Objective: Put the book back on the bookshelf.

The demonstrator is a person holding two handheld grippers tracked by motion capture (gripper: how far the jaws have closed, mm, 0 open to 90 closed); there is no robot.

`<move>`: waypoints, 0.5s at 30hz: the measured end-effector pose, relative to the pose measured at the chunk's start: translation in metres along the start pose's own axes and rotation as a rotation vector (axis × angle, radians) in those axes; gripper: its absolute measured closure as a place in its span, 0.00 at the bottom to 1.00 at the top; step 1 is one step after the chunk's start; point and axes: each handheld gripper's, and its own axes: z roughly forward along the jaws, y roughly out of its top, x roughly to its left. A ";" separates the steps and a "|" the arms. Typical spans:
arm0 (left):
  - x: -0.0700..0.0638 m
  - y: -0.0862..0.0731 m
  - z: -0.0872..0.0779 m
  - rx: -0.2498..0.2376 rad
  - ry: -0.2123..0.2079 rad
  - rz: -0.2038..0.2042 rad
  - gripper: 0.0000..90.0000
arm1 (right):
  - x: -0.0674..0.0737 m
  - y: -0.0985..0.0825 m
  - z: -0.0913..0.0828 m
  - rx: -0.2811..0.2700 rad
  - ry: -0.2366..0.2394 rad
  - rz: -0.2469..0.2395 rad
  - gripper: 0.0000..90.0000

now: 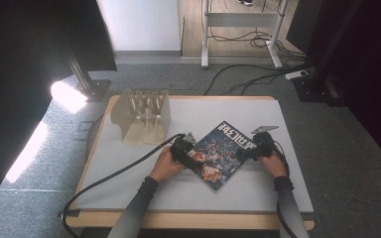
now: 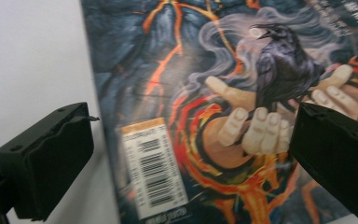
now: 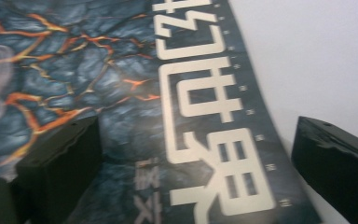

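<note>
A magazine [image 1: 221, 152] with a dark blue and orange cover lies flat and turned like a diamond on the white table top [image 1: 258, 191]. My left gripper [image 1: 184, 150] hovers at its left edge, jaws wide open. In the left gripper view the magazine [image 2: 223, 107] shows a raven, a hand and a barcode sticker [image 2: 153, 167], with one jaw over bare table and the other over the cover. My right gripper [image 1: 258, 148] is at the right edge, open. Its own view shows the cover's large white title letters [image 3: 209, 121] and the magazine edge between the jaws.
A tan slotted file rack [image 1: 143, 115] stands at the table's back left. Black cables [image 1: 114, 173] trail from the grippers across the table and off its front. Beyond the table are a grey carpet, desk legs [image 1: 206, 34] and floor cables.
</note>
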 end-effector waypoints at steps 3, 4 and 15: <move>0.000 -0.002 -0.001 -0.003 -0.001 0.000 0.00 | 0.002 -0.002 0.000 -0.006 0.001 0.005 0.02; -0.001 -0.003 -0.001 -0.010 -0.002 -0.004 0.00 | 0.002 -0.002 -0.001 -0.006 0.000 0.004 0.02; -0.009 -0.019 -0.013 -0.016 -0.011 0.003 0.00 | 0.022 -0.010 -0.006 0.002 0.010 -0.010 0.02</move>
